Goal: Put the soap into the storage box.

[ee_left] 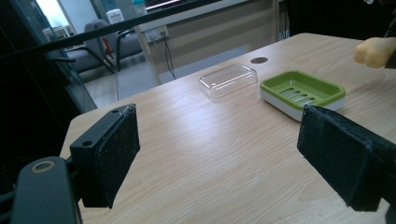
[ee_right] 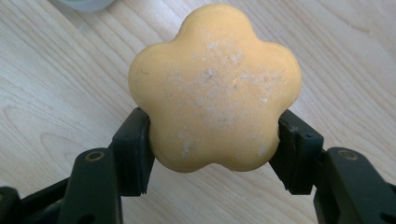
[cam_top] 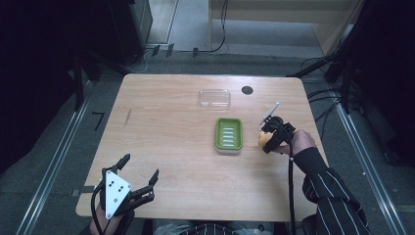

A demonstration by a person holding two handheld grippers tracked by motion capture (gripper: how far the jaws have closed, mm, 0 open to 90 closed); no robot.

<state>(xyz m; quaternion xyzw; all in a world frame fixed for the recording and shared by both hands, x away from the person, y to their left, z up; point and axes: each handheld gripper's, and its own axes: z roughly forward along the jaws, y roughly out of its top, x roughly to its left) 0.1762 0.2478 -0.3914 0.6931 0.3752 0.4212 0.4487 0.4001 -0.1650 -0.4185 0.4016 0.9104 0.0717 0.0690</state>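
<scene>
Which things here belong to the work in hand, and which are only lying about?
In the work: flower-shaped yellow soap, clamped in the right gripper; green soap dish beside it; clear plastic lid.

Lying about: black round disc on the table; left gripper, open and idle.

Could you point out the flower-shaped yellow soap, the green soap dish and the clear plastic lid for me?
Flower-shaped yellow soap [ee_right: 215, 88]: right gripper view, middle of its flat face.
Green slotted plastic soap dish [cam_top: 228, 133]: high view, its ridged floor.
Clear rectangular plastic lid [cam_top: 214, 97]: high view, its flat top.
</scene>
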